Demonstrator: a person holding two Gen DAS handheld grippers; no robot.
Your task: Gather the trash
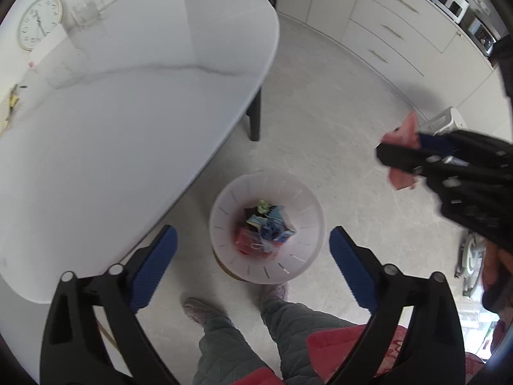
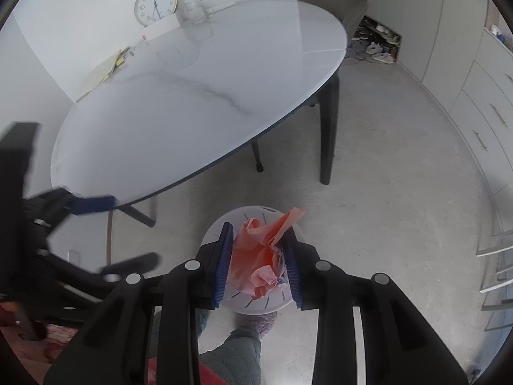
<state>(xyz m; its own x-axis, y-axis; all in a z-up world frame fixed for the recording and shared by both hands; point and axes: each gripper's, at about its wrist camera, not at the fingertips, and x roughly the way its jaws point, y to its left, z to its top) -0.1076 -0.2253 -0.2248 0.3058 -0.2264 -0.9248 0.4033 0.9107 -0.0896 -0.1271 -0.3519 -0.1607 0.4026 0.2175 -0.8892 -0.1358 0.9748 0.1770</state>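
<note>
A white round trash bin (image 1: 298, 269) stands on the floor by the table, with several crumpled coloured papers (image 1: 266, 227) inside. My left gripper (image 1: 253, 243) is open and empty, high above the bin. My right gripper (image 2: 259, 253) is shut on a crumpled pink paper (image 2: 263, 256) and holds it above the bin (image 2: 256, 303). In the left wrist view the right gripper (image 1: 389, 154) shows at the right with the pink paper (image 1: 402, 134) in it. The left gripper (image 2: 105, 234) shows open at the left of the right wrist view.
An oval white marble table (image 1: 128, 102) with dark legs (image 2: 328, 134) stands beside the bin. A clock (image 2: 156, 4), glasses and yellow scraps (image 2: 115, 62) lie at its far side. Drawers (image 1: 394, 32) line the right wall. The person's legs and slippers (image 1: 275, 290) are below the bin.
</note>
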